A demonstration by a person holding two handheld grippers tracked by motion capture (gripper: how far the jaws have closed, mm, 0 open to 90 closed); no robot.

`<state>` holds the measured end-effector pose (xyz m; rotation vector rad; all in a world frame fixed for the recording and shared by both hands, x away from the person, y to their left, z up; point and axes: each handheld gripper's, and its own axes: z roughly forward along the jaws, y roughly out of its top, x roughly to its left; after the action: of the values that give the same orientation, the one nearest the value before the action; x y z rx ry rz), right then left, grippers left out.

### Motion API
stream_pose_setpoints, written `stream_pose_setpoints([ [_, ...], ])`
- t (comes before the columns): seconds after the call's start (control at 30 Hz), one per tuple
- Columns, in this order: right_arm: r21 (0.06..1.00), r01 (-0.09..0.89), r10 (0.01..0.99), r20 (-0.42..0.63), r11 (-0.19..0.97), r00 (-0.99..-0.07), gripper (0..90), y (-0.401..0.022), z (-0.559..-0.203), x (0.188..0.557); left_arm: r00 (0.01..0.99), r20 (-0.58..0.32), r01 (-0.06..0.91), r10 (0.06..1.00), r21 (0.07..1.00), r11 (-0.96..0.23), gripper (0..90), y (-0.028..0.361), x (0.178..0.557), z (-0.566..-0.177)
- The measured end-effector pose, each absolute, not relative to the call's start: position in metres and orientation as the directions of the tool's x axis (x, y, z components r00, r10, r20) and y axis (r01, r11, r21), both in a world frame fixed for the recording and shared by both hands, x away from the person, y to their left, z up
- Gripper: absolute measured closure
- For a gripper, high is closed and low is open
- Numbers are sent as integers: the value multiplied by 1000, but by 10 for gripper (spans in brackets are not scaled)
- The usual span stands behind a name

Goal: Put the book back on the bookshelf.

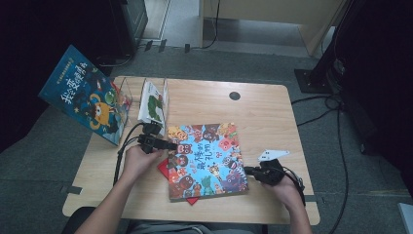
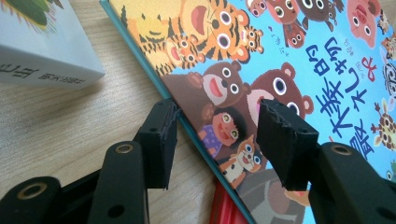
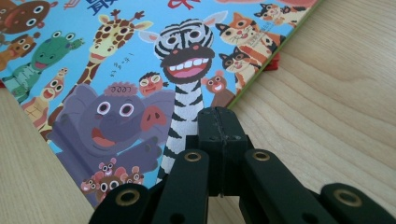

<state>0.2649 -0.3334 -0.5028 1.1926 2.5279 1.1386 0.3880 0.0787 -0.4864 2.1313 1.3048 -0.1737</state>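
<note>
In the high view the animal picture book lies flat on the table between the two hands, with the left gripper at its left edge and the right gripper at its right edge. In the left gripper view the jaws stand spread astride the book's edge, which runs diagonally between them, one pad over the table, the other over the cover, neither pressing. In the right gripper view the jaws are pressed together on nothing, their tip at the book's near corner, the cover stretching ahead and left.
</note>
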Motion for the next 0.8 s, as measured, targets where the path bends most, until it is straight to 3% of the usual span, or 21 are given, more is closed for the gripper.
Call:
stream_pose_setpoints([
  [0.8,689,607,702,198,396,-684,900,-333,-505,275,512,-439,841,738,432,-326,447,91,377,-482],
])
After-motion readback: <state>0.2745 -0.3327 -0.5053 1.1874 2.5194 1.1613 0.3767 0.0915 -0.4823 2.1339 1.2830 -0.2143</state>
